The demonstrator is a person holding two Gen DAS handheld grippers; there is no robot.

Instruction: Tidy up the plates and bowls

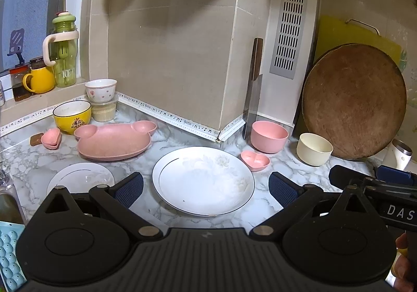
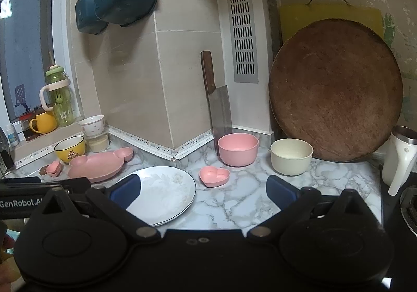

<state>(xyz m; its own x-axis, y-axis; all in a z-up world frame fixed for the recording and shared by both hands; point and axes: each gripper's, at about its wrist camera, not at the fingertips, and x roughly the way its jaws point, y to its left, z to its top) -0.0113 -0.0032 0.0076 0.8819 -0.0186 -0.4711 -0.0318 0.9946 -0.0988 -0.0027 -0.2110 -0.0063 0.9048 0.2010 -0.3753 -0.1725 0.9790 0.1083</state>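
A large white plate (image 1: 203,180) (image 2: 161,194) lies on the marble counter. My left gripper (image 1: 206,189) hangs open over it, a finger on either side. A smaller white plate (image 1: 80,178) lies to its left. Behind are a pink bear-shaped plate (image 1: 114,141) (image 2: 97,164), a yellow bowl (image 1: 71,116) (image 2: 69,148), stacked pink heart dishes (image 1: 50,137) and a white spotted bowl (image 1: 100,90). To the right sit a pink heart dish (image 1: 255,160) (image 2: 214,176), a pink bowl (image 1: 269,135) (image 2: 238,152) and a cream bowl (image 1: 314,148) (image 2: 291,156). My right gripper (image 2: 203,191) is open above bare counter.
A cleaver (image 2: 219,112) leans in the wall corner beside a round wooden board (image 2: 336,88). A white kettle (image 2: 398,159) stands at the right by a stove edge. A green bottle (image 1: 63,49) and yellow mug (image 1: 40,81) sit on the sill. A blue tray (image 1: 10,255) lies bottom left.
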